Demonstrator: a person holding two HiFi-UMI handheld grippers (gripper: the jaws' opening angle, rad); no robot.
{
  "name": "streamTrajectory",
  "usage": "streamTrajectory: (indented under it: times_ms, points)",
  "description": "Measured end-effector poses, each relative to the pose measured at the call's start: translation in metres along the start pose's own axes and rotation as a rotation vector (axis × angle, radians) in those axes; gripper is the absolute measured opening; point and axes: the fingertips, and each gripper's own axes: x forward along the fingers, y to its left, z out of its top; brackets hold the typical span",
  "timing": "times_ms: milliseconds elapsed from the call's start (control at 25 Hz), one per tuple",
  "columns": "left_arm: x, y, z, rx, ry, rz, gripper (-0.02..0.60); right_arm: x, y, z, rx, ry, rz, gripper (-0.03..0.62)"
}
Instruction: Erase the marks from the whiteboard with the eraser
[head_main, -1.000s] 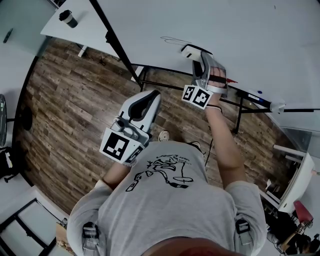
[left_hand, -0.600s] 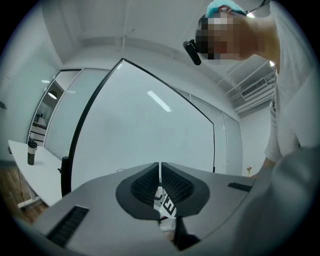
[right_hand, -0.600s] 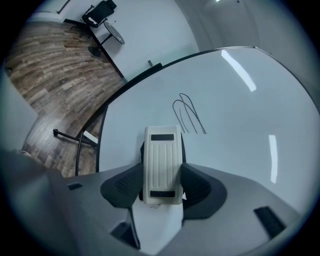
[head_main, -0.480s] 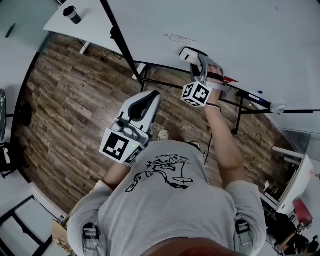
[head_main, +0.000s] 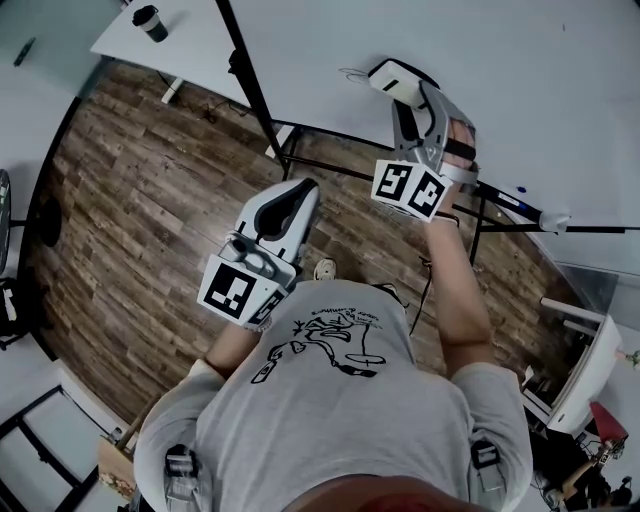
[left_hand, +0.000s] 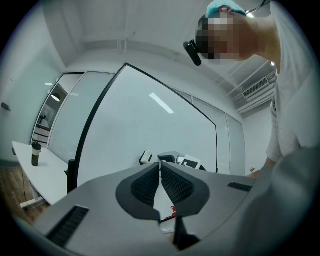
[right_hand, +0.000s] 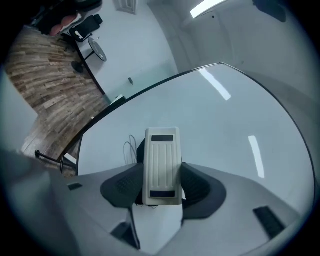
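A large whiteboard on a black stand fills the upper right of the head view. My right gripper is shut on a white eraser and holds it flat against the board. Thin black scribble marks show just left of the eraser; in the right gripper view the marks peek out beside the eraser. My left gripper hangs lower over the floor, away from the board, its jaws closed together with nothing between them. The left gripper view shows the whiteboard ahead.
A white table with a dark cup stands at the upper left over the wood floor. The board's black stand legs run below it. A tray with markers lies along the board's lower edge.
My right gripper has carried the eraser up and slightly left across the board, over the scribble; less of the mark shows now. The left gripper has stayed in place.
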Motion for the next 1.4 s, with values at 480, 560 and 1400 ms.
streamTrajectory:
  times_ms: [480,560,1400]
  points:
    - [0.008,0.011,-0.001,-0.007,0.000,0.004,0.031,0.021,-0.028,0.004,-0.047,0.020,-0.118,0.241]
    - [0.010,0.012,-0.002,-0.009,0.004,0.004,0.031,0.022,-0.027,0.004,-0.052,0.018,-0.126,0.241]
    - [0.021,0.020,-0.002,-0.008,0.003,0.005,0.031,0.030,0.004,-0.001,-0.128,-0.007,-0.134,0.239]
